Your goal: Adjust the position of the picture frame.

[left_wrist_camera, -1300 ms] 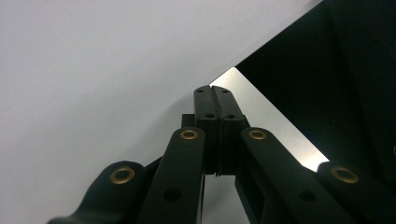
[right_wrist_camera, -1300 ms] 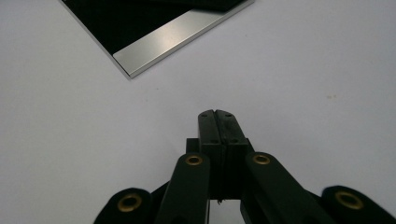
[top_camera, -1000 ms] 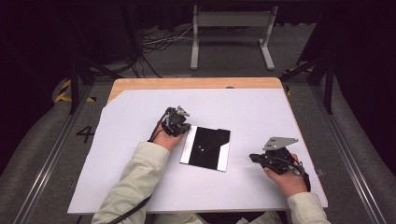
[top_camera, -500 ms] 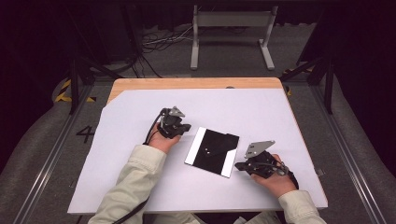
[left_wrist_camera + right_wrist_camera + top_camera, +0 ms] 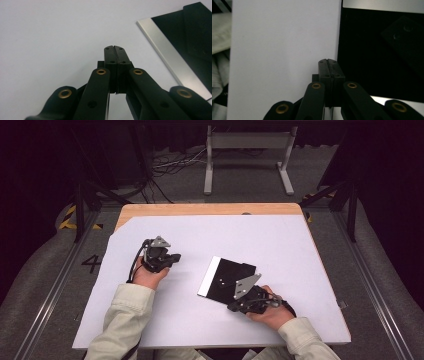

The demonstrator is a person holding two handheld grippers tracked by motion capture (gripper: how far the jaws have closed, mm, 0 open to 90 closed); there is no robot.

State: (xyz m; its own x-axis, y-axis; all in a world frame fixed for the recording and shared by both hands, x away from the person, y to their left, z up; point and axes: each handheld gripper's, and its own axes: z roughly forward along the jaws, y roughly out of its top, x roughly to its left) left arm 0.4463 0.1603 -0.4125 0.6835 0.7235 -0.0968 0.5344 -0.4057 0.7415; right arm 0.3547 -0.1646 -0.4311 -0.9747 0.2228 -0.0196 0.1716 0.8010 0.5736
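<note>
Black plate (image 5: pixel 227 280), one; two hand-held grippers, both closed.

Light falls from above onto the white table sheet (image 5: pixel 280 245), which is evenly bright in the high view, while the floor and room around it sink into near black. That view is slightly soft and grainy. In the left gripper view the silver strip (image 5: pixel 172 55) of the black plate (image 5: pixel 192 32) glares softly; the near jaws are blurred and underexposed in both gripper views.
</note>
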